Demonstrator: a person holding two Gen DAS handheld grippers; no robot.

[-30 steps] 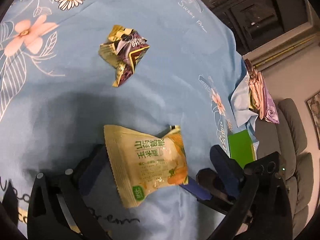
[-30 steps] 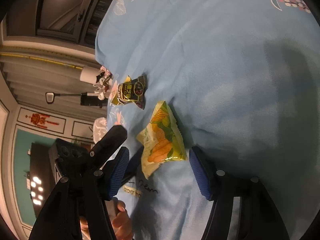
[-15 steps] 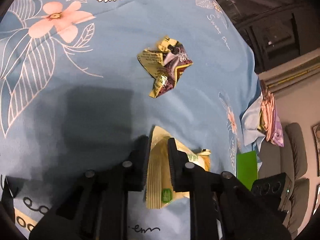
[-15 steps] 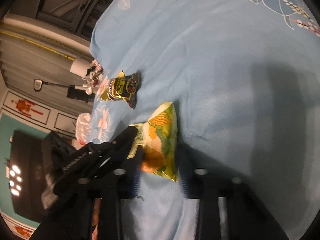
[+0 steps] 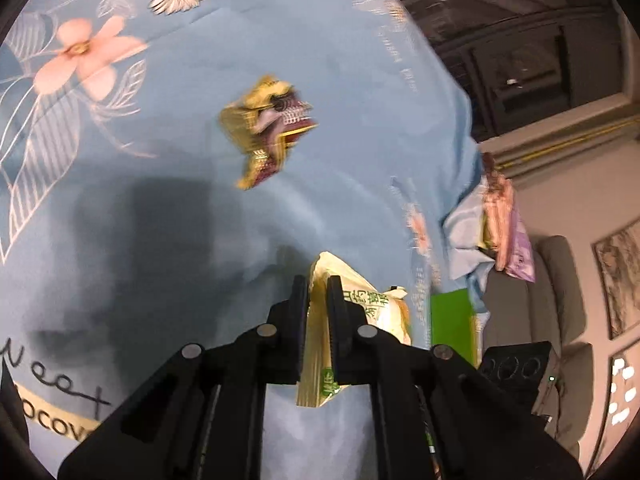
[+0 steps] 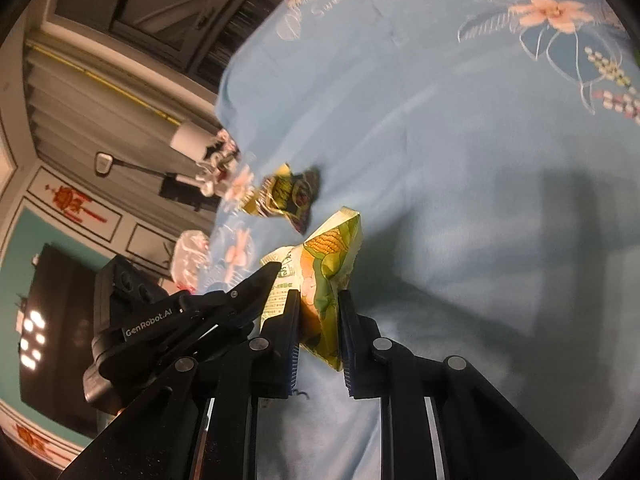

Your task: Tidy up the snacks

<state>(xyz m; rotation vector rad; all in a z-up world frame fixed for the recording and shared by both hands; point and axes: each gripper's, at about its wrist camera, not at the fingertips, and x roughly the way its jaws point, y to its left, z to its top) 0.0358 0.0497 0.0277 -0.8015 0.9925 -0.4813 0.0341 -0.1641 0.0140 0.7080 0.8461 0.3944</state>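
Observation:
A yellow-green corn snack packet (image 5: 384, 312) (image 6: 328, 280) is held between both grippers just above the blue floral cloth (image 5: 160, 208). My left gripper (image 5: 318, 292) is shut on one end of it. My right gripper (image 6: 318, 300) is shut on the other end; the left gripper's black body (image 6: 180, 320) shows beside it. A crumpled yellow and maroon snack packet (image 5: 268, 128) (image 6: 284, 196) lies further back on the cloth.
A pile of pink and purple packets (image 5: 504, 224) sits at the cloth's right edge, with a green box (image 5: 452, 320) below it. A grey sofa (image 5: 560, 280) stands beyond. White items (image 6: 216, 160) sit at the far table edge.
Both grippers went from open around the corn packet to shut on its two ends. The packet has turned on edge and lifted slightly off the cloth.

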